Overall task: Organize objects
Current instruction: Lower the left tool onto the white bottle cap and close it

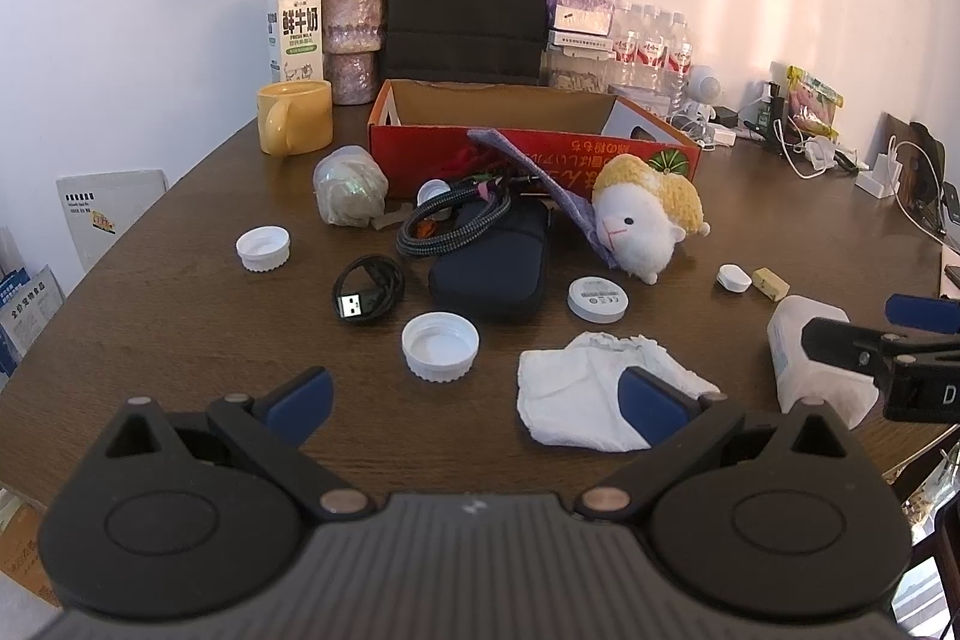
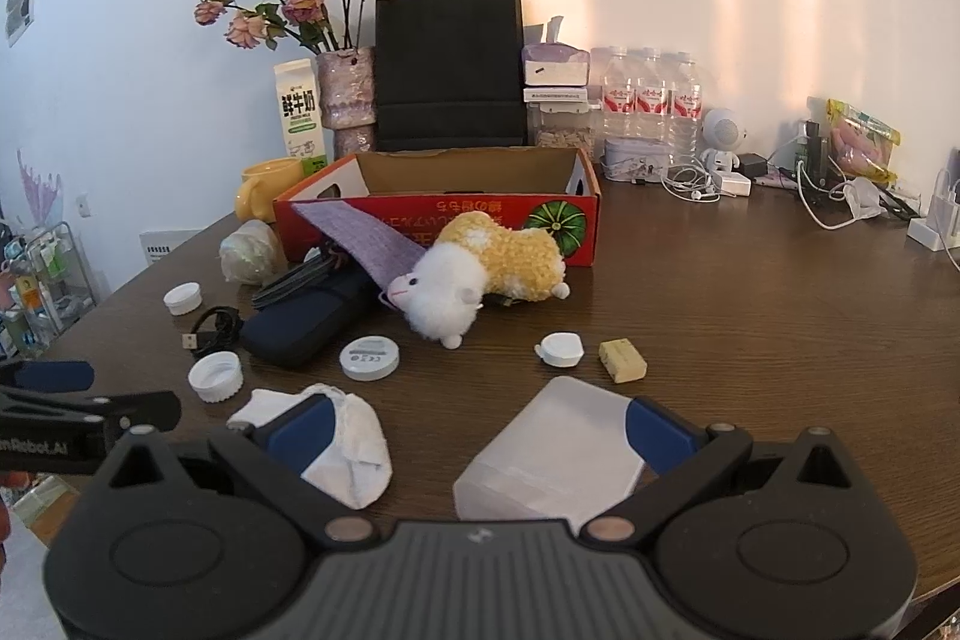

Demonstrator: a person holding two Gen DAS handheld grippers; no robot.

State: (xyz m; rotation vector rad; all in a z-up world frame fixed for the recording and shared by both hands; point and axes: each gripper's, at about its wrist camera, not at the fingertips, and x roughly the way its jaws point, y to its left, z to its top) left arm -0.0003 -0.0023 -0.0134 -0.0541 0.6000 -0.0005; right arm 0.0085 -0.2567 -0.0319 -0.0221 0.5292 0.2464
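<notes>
Loose items lie on a dark wooden table (image 1: 180, 292) before a red cardboard box (image 1: 528, 148). A sheep plush (image 1: 648, 220) lies by the box on a purple cloth (image 1: 540, 172). In front are a dark pouch (image 1: 492, 268), a coiled USB cable (image 1: 366, 289), white caps (image 1: 441, 345), a white round disc (image 1: 597, 299) and a crumpled white cloth (image 1: 588, 394). My left gripper (image 1: 474, 403) is open near the table's front edge, its right finger over the cloth. My right gripper (image 2: 477, 430) is open, over a translucent white container (image 2: 552, 460).
At the back stand a yellow mug (image 1: 294, 115), a milk carton (image 1: 295, 28), a vase of dried roses (image 1: 351, 34), a black paper bag (image 1: 471, 1), water bottles (image 1: 651, 40) and tangled chargers (image 1: 804, 148). A small white cap (image 2: 560, 349) and a yellowish block (image 2: 622, 360) lie to the right.
</notes>
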